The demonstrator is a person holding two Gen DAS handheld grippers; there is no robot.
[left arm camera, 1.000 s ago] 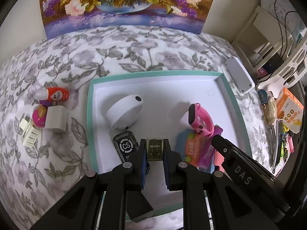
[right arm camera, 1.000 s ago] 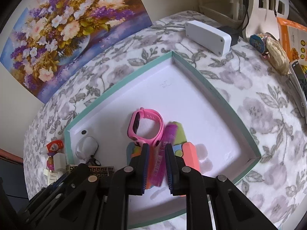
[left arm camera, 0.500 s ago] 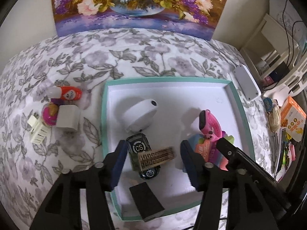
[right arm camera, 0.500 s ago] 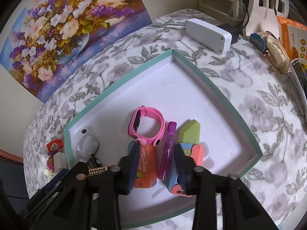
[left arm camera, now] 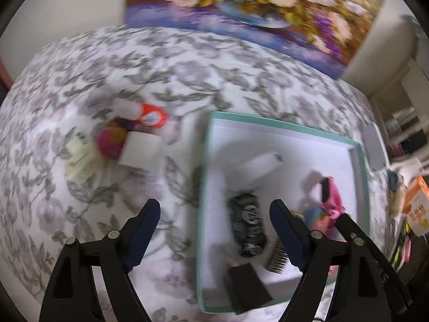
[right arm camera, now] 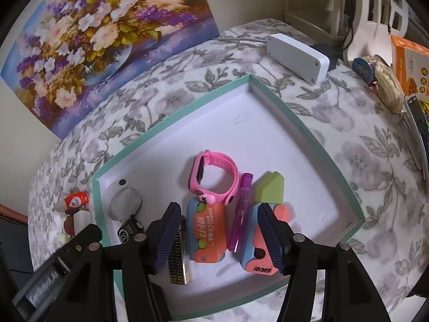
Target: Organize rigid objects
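A teal-rimmed white tray (right arm camera: 308,123) (left arm camera: 281,126) holds a pink watch (right arm camera: 214,177), a purple pen (right arm camera: 241,209), an orange toy (right arm camera: 206,233), a green-and-coral toy (right arm camera: 268,196), a white round device (right arm camera: 123,201), a black device (left arm camera: 249,222) and a patterned lighter (right arm camera: 179,263) (left arm camera: 278,257). My right gripper (right arm camera: 222,238) is open above the toys and pen. My left gripper (left arm camera: 214,230) is open and empty over the tray's left rim. Outside the tray, on the left, lie an orange-capped tube (left arm camera: 150,115), a pink round object (left arm camera: 110,139), a white cube (left arm camera: 139,150) and a pale plug (left arm camera: 77,158).
The floral cloth (right arm camera: 362,161) covers the table. A white box (right arm camera: 297,56) lies behind the tray. A flower painting (right arm camera: 102,32) leans on the wall. Snacks and an orange box (right arm camera: 410,64) sit at the right edge. The left wrist view is motion-blurred.
My left gripper opened, dropped the patterned lighter in the tray and swung left. My right gripper opened and let go of the purple pen, which lies between the toys.
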